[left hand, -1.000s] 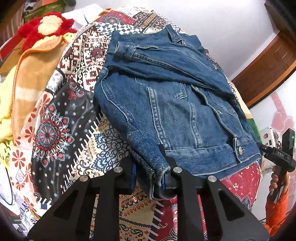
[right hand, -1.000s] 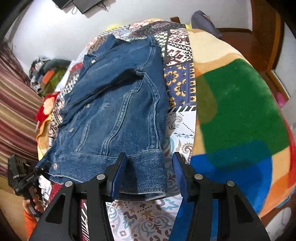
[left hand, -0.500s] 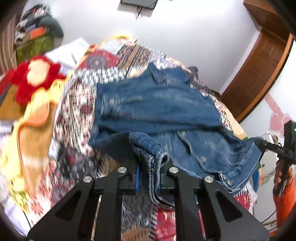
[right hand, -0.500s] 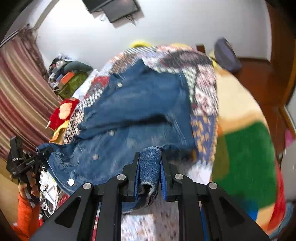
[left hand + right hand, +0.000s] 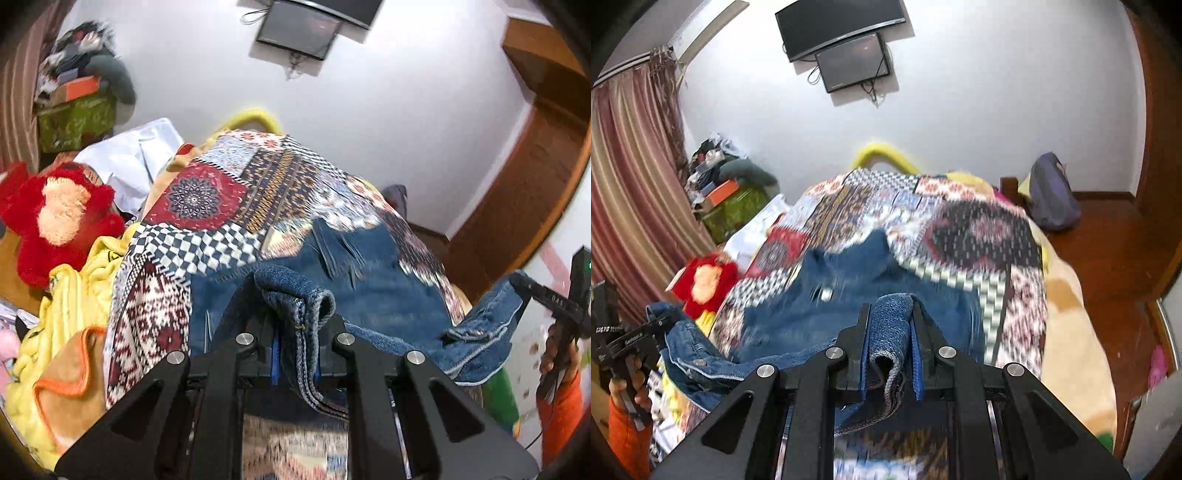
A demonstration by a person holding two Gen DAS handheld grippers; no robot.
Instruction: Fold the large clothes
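Both tools, left tool [image 5: 295, 354] and right tool [image 5: 889, 360], are clamped tight on the hem corners of the denim jacket [image 5: 369, 295], lifted off the bed [image 5: 207, 199]. I'd carry both corners evenly toward the collar, hem taut, so the fold lands straight.

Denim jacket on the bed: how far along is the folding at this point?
Done: both grippers are shut on the jacket's bottom hem, the left gripper at one corner and the right gripper at the other. In hand: the hem is raised off the quilt, and the collar end lies on it. Left: no fold has been laid yet, so the whole fold remains.
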